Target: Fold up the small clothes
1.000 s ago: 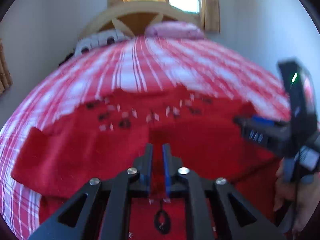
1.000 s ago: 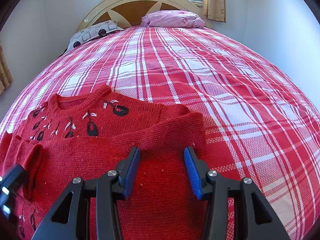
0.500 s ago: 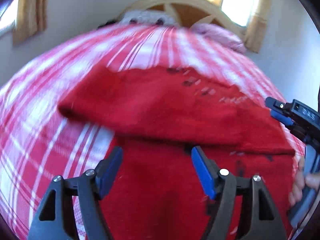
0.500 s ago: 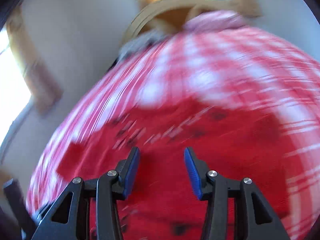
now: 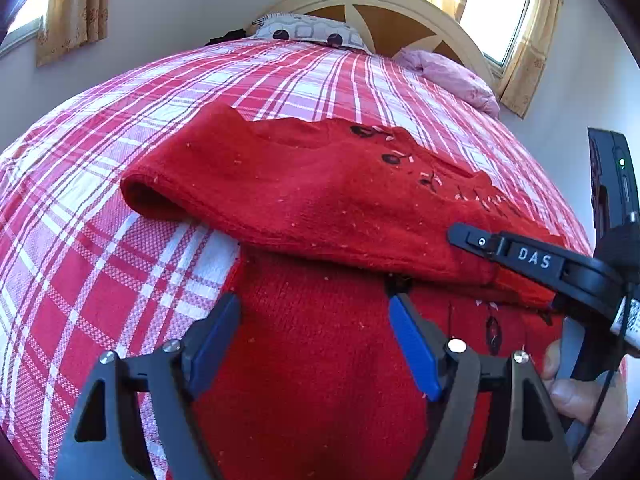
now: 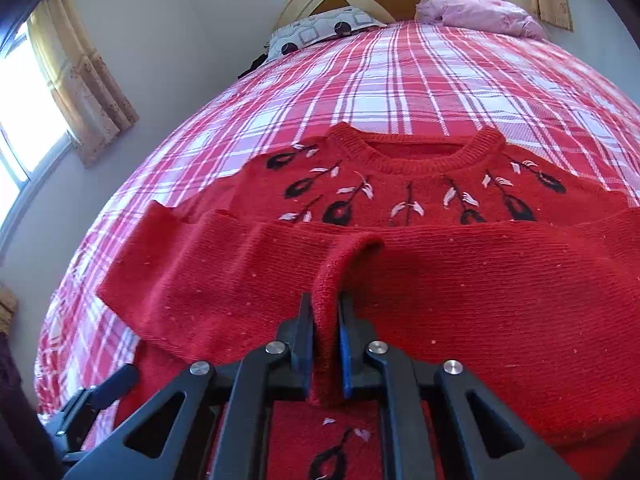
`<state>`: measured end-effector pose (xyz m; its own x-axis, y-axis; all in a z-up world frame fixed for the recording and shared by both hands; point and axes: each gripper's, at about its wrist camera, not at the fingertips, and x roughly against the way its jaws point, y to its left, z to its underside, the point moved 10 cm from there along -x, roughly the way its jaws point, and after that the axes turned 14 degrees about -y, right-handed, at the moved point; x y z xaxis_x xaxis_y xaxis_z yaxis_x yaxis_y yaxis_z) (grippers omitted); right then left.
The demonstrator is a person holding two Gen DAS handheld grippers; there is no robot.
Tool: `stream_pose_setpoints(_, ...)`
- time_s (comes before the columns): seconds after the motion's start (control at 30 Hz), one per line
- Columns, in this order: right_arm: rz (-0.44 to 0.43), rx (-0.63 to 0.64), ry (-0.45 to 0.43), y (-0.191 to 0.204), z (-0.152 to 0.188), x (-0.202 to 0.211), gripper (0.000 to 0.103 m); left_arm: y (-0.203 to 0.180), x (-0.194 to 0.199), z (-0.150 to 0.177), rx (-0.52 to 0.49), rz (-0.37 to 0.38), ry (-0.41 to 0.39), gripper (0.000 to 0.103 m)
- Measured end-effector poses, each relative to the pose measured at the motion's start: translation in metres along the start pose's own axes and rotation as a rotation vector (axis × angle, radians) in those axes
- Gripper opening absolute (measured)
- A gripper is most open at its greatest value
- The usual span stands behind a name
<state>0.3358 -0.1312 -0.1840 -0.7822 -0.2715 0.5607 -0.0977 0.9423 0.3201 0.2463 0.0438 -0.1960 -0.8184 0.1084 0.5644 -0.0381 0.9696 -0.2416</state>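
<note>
A red knit sweater (image 6: 420, 196) with black and white embroidery lies on the bed, both sleeves folded across its chest. My right gripper (image 6: 325, 312) is shut on the cuff of the right sleeve (image 6: 348, 256) over the sweater's middle. It shows in the left wrist view (image 5: 480, 248) at the right, pinching the sleeve (image 5: 516, 280). My left gripper (image 5: 314, 312) is open and empty, just above the sweater's lower body (image 5: 320, 360). The left sleeve (image 5: 260, 184) lies folded across in front of it.
The bed has a red and white plaid cover (image 6: 400, 80). A patterned pillow (image 6: 320, 28) and a pink pillow (image 6: 480, 12) lie by the wooden headboard (image 5: 380, 8). The bed's left edge (image 5: 24, 280) is near my left gripper.
My left gripper let go of the sweater and opened. My right gripper swung left over the sweater and shut on the sleeve cuff.
</note>
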Motion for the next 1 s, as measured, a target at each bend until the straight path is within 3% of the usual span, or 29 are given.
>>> stream_pose_setpoints(0.2,-0.098,0.004,-0.112,0.032,-0.057,0.044,0.009,0.012,0.007,-0.008,0.093,0.027,-0.021,0.080)
stream_pose_setpoints(0.37,-0.140,0.047,-0.250,0.048,-0.123,0.093,0.009,0.042,-0.001,-0.030,0.121,-0.109,-0.037,0.085)
stream_pose_setpoints(0.57,-0.116,0.056,-0.385,0.027,-0.160,0.147,0.009,0.082,-0.030,-0.038,0.221,-0.231,-0.008,0.085)
stream_pose_setpoints(0.7,0.012,0.059,-0.408,-0.024,-0.149,0.159,0.009,0.084,-0.033,-0.039,0.210,-0.261,-0.010,0.085)
stream_pose_setpoints(0.77,0.053,-0.006,-0.390,-0.059,-0.135,0.157,0.009,0.083,-0.032,-0.037,0.191,-0.264,-0.015,0.086)
stream_pose_setpoints(0.87,0.129,-0.087,-0.316,-0.111,-0.101,0.134,0.009,0.083,-0.034,-0.038,0.172,-0.277,-0.015,0.086)
stream_pose_setpoints(1.0,0.196,-0.124,-0.208,-0.149,-0.056,0.101,0.009,0.082,-0.032,-0.036,0.153,-0.283,-0.008,0.087)
